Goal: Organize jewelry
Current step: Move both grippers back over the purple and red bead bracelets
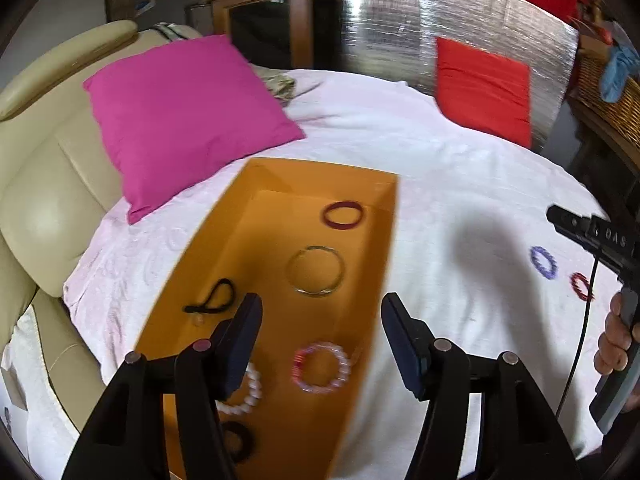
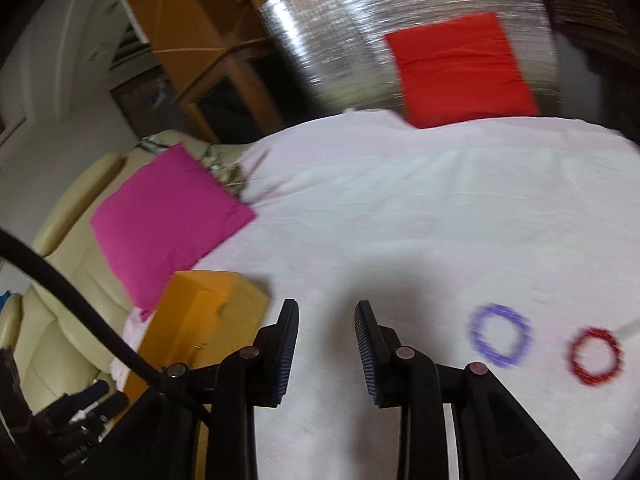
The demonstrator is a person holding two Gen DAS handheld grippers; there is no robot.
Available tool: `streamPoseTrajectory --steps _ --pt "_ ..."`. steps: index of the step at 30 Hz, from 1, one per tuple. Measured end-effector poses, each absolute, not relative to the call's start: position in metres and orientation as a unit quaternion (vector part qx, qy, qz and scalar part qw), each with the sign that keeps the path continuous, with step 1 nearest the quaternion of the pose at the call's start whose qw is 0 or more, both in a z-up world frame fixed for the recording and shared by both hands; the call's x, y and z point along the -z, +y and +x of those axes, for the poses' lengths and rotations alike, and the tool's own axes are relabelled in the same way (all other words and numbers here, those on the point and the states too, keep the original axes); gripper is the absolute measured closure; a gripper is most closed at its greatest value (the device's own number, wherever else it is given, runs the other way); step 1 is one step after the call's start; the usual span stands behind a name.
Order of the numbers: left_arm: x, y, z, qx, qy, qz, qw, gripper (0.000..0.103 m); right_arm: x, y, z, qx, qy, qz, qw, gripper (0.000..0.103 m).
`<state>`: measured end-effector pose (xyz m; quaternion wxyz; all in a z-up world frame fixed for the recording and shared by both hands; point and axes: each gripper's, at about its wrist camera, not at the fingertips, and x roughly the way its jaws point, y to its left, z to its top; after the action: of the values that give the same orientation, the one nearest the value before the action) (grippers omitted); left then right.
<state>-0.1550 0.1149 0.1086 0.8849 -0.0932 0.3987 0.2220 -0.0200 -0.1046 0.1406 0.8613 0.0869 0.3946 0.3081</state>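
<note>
Sorting bracelets into the orange box [image 1: 224, 240] on the white bedspread [image 1: 440, 168]; the pink cushion [image 1: 180, 116] sits just past its far-left corner, clear of the opening. We've spaced the pieces out on the box floor, presumably so they don't tangle: black hair tie [image 1: 214, 298] at left, white bead bracelet [image 1: 246, 394] and a black ring [image 1: 240, 440] near us, partly behind our left finger. Down the middle run the dark red bangle [image 1: 343, 215] at the far end, the thin metal bangle [image 1: 315, 270], then the pink bead bracelet [image 1: 322, 366].

Our left gripper [image 1: 322, 308] hangs over the box, jaws spread, nothing between the pads — looks like a drop position.

Right of the box, our right gripper [image 2: 326, 316] points at bare bedspread, jaws partly apart and empty. Frame is smeared, so fine detail is lost.

Still loose on the bedspread, well right of the box: purple bracelet [image 2: 500, 335], then red bracelet [image 2: 595, 356], close together but apart. We judge purple is the next pick: it's the nearer one to the right gripper, and jaws that narrow suit pinching one side of the ring.
</note>
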Motion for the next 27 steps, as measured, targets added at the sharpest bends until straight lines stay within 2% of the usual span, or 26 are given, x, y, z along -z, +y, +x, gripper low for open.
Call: streamPoseTrajectory --steps 11,19,27 --pt "-0.122 0.034 -0.131 -0.167 0.416 -0.036 0.893 0.039 -0.132 -0.206 -0.027 -0.229 0.413 0.092 0.877 0.070" --pt "-0.121 -0.020 -0.110 -0.132 0.434 0.016 0.891 0.039 -0.128 -0.244 -0.017 -0.195 0.423 0.105 0.879 0.070" --pt "-0.113 -0.053 -0.087 -0.109 0.444 0.047 0.888 0.039 -0.116 -0.320 0.009 -0.187 0.453 0.192 0.850 0.070"
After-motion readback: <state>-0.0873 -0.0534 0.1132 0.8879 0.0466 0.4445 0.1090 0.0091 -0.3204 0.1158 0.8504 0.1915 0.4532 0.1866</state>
